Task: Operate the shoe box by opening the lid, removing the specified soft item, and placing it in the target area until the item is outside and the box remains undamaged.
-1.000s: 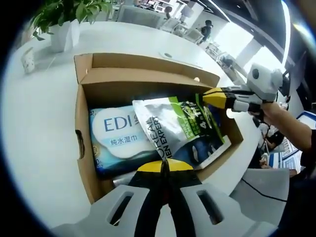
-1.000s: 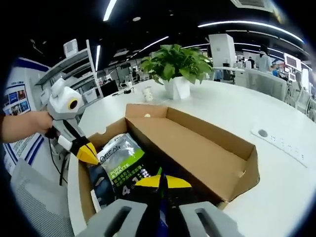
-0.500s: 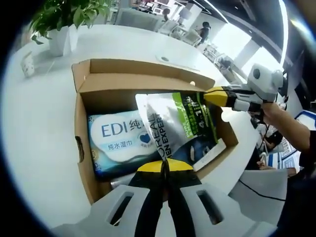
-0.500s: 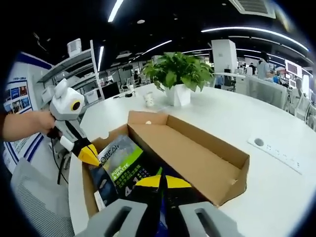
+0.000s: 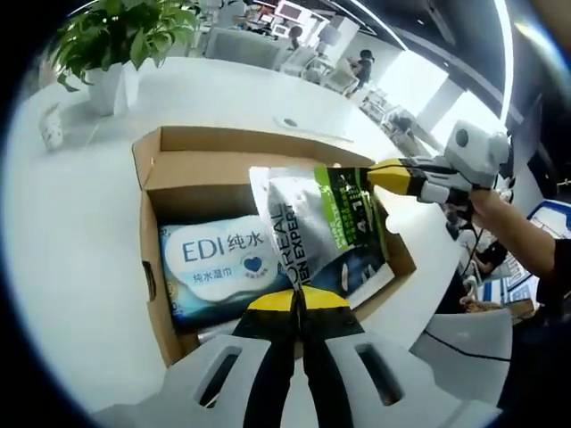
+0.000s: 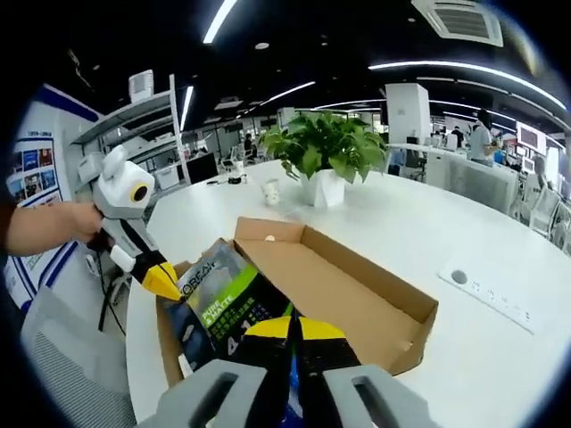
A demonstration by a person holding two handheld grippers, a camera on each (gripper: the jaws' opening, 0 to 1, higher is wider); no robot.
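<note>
An open brown cardboard shoe box (image 5: 147, 232) (image 6: 357, 294) lies on a white table. A grey-and-green L'Oreal Men Expert pouch (image 5: 326, 227) (image 6: 223, 299) is tilted up out of it. My right gripper (image 5: 379, 174) (image 6: 294, 323) is shut on the pouch's far edge. My left gripper (image 5: 299, 299) (image 6: 165, 283) is shut at the pouch's opposite corner and seems to pinch it. A blue-and-white EDI wet-wipes pack (image 5: 219, 263) lies flat in the box, partly under the pouch.
A potted plant (image 5: 111, 45) (image 6: 326, 152) and a small white cup (image 5: 52, 134) (image 6: 270, 192) stand beyond the box. A white socket strip (image 6: 486, 294) lies on the table to the right. A grey chair (image 6: 62, 374) is at the table's edge.
The pouch has risen and tilted more upright out of the box, with my right gripper lifting its far edge. The box and the wipes pack have stayed put.
</note>
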